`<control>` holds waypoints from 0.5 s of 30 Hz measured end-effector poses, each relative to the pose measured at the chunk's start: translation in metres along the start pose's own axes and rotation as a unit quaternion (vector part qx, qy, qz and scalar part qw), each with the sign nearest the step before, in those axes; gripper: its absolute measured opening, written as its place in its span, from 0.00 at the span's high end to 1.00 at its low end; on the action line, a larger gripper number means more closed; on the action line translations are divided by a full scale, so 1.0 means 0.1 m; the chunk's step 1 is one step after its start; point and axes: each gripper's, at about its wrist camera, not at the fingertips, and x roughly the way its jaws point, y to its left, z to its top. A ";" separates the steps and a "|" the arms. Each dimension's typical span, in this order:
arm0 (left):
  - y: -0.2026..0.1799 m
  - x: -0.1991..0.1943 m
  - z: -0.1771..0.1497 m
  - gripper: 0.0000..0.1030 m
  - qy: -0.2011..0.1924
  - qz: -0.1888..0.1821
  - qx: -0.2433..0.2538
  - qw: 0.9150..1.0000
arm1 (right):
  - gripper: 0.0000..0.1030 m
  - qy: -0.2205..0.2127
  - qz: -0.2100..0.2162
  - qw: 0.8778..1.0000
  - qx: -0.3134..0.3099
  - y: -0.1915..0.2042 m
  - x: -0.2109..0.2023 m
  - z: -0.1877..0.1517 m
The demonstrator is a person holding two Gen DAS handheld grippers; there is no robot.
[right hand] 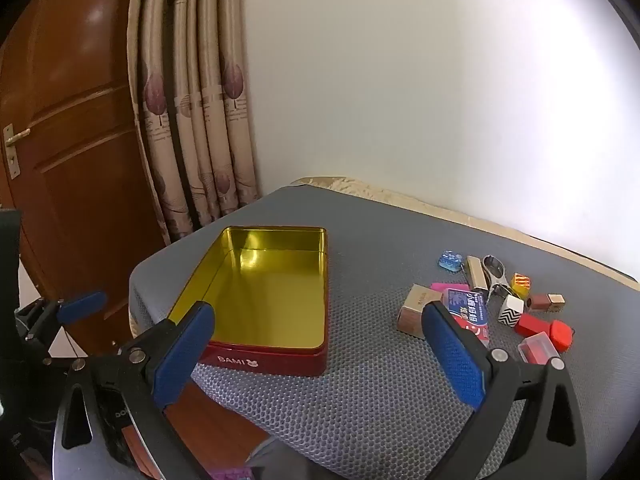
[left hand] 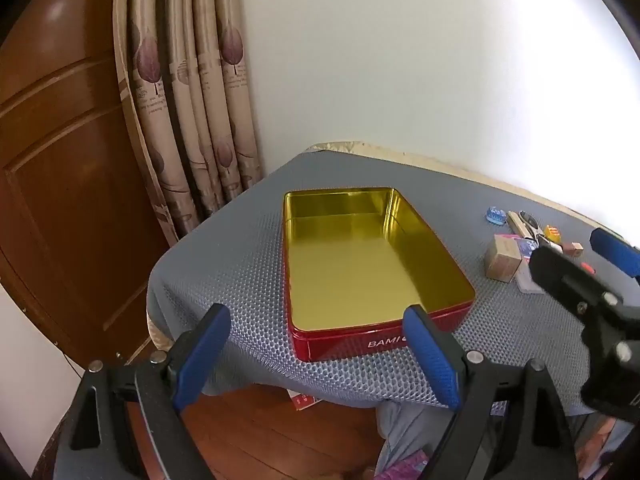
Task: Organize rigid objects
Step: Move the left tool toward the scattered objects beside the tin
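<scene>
The right gripper (right hand: 320,356) hangs with its blue-padded fingers (right hand: 456,354) spread wide and nothing between them, over the near edge of the desk (right hand: 360,400) with its grey honeycomb mat; the left gripper (left hand: 316,354) is likewise wide open and empty, just near of the red tin (left hand: 340,346). That tin, gold inside and empty, sits left of centre on the mat with its long side running away from the viewer. The things to sort lie in a loose cluster to the right, well apart from the tin: a small tan box (right hand: 416,310), a blue printed pack (right hand: 470,308) lying against it, a metal nail clipper (right hand: 496,274), a black-and-white zigzag block (right hand: 511,310), a clear blue piece (right hand: 450,261) at the far left of the group, and red pieces (right hand: 546,330) at the near right. All look light and stiff, so a moderate pinch should do. The tan box offers flat parallel faces and is probably the easiest hold, taken across its short sides; the clipper is likely slick and thin, better pinched across its width. Crowding is the risk: wide fingers may nudge neighbours.
</scene>
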 end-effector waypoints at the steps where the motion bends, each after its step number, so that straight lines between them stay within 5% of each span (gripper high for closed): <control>1: 0.01 -0.01 0.00 0.12 -0.003 0.002 0.000 1.000 | 0.01 -0.002 -0.001 1.000 0.000 0.00 0.00 0.00; 15: -0.14 0.00 -0.02 0.12 0.024 -0.006 0.049 0.999 | 0.01 -0.013 -0.031 0.998 0.044 -0.39 -0.16 0.02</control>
